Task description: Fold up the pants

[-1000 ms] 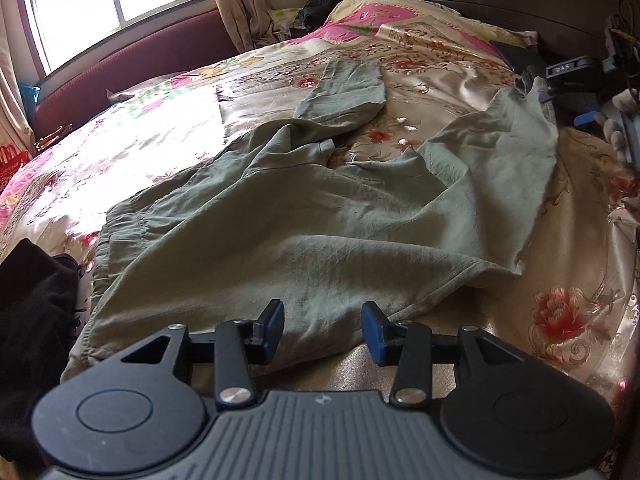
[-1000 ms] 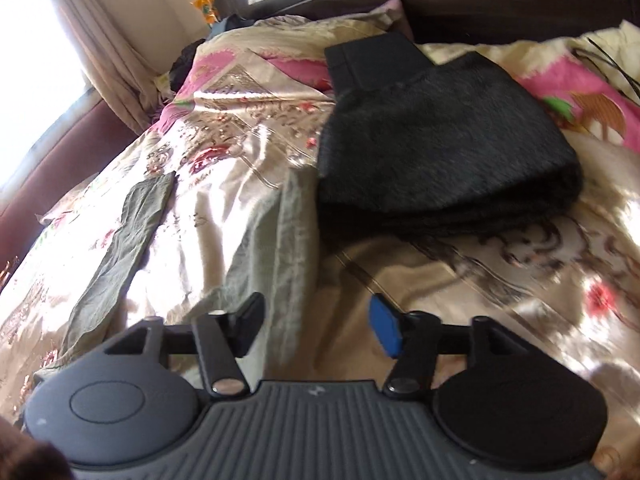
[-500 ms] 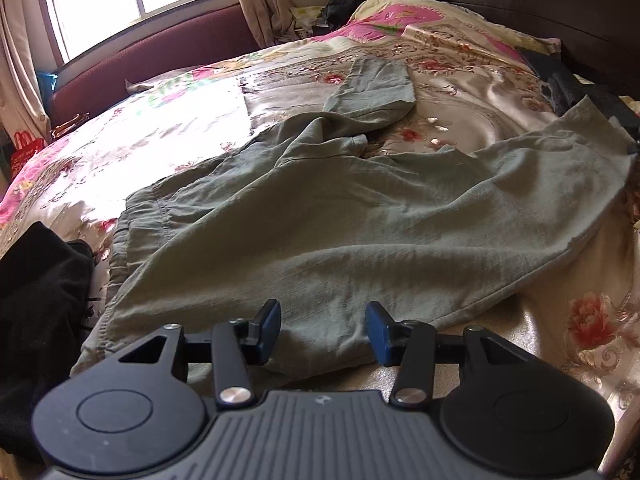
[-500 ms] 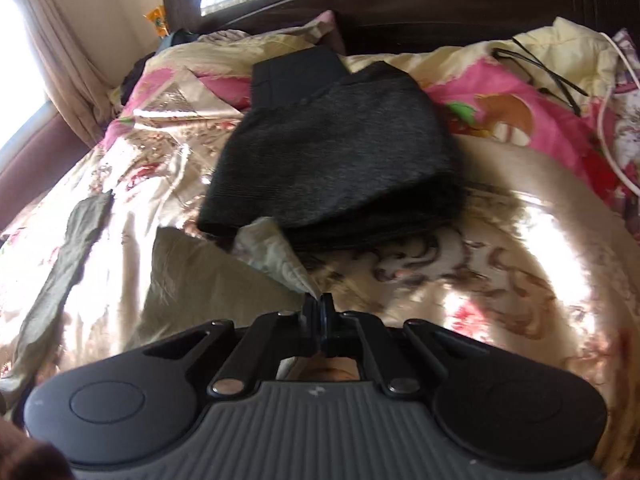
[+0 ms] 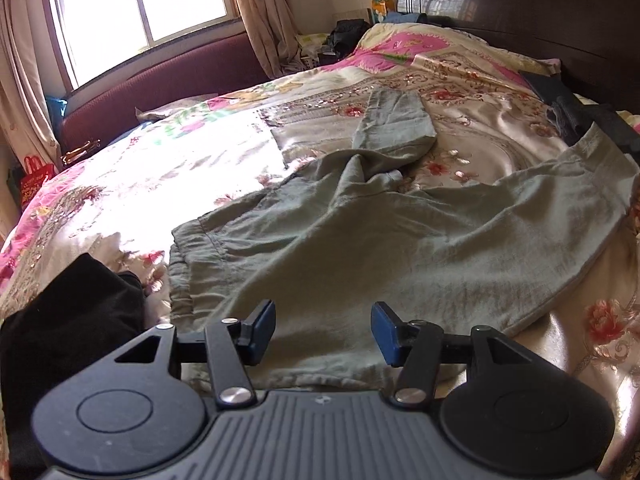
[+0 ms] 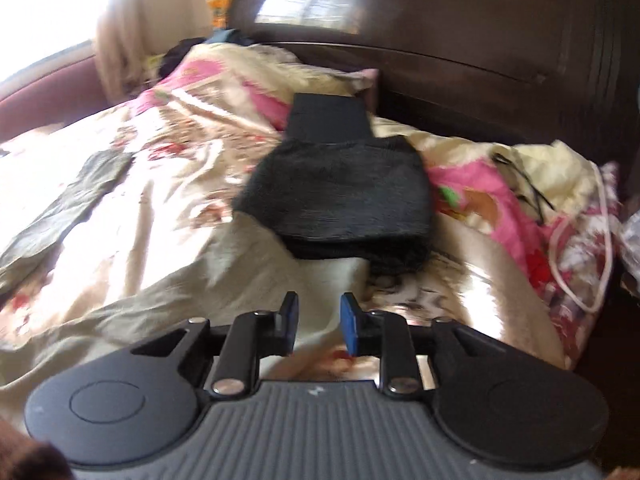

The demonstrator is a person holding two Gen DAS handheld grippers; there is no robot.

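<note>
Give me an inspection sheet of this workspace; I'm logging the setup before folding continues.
Surface: floral bedspread, sunlit at left.
Job's things: green pants spread flat, one leg bent back.
Clutter: black garment at near left; folded dark clothes near headboard.
Grippers: left hand-held gripper opening over the pants edge, holding nothing; right hand-held gripper opening, nothing pinched.
Cables: white cord, black cord.
Surroundings: window, curtains, dark headboard.

Right wrist view blurred throughout. The green pants [image 5: 360,248] run past the right frame edge beside the headboard [image 5: 540,12]; their near hem lies hidden behind the left gripper [image 5: 323,330]. Black cloth [image 5: 68,320] cut off at left.
</note>
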